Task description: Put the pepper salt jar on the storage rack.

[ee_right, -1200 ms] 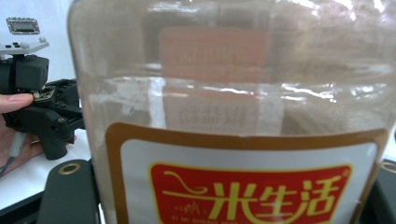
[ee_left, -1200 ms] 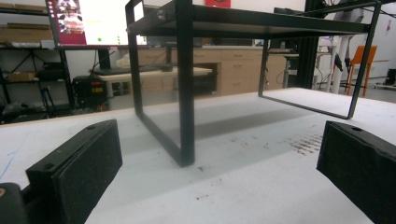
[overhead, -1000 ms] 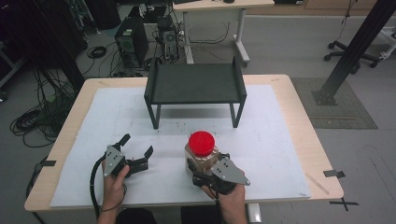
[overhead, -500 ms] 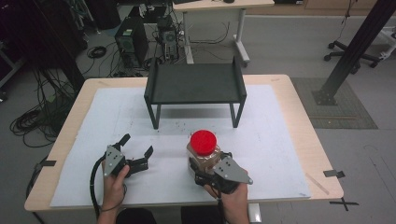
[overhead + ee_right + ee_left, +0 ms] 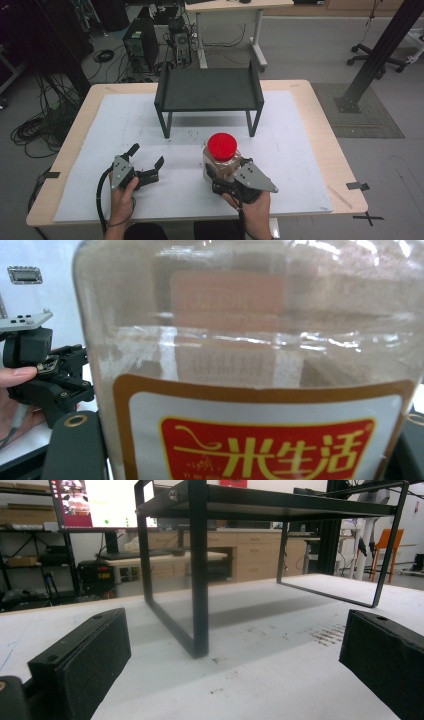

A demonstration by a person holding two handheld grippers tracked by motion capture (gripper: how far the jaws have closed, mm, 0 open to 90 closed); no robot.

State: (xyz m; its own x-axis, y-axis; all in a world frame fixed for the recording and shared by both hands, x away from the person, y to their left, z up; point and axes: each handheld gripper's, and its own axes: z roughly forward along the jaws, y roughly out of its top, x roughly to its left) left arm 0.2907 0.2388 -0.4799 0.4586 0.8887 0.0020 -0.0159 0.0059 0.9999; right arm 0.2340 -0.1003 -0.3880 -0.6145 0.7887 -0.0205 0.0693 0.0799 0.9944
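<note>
A clear plastic jar (image 5: 223, 164) with a red lid (image 5: 222, 146) and a tan filling stands out at the front middle of the table. My right gripper (image 5: 220, 173) is shut on its body from the near side. In the right gripper view the jar's red and yellow label (image 5: 265, 450) is pressed between the two jaws. My left gripper (image 5: 147, 156) rests low over the white mat, left of the jar, held by a hand, open and holding nothing. In the left gripper view its pads (image 5: 82, 655) stand wide apart, facing the black stand (image 5: 199, 580).
A black metal stand (image 5: 207, 90) with a flat top stands at the back middle of the white mat (image 5: 300, 150). Past the wooden table (image 5: 330, 150) lie cables, computer cases and a desk. The left gripper (image 5: 45, 372) appears beside the jar in the right gripper view.
The jar and my right gripper have shifted slightly to the right and away from the person. The left gripper has stayed where it was.
</note>
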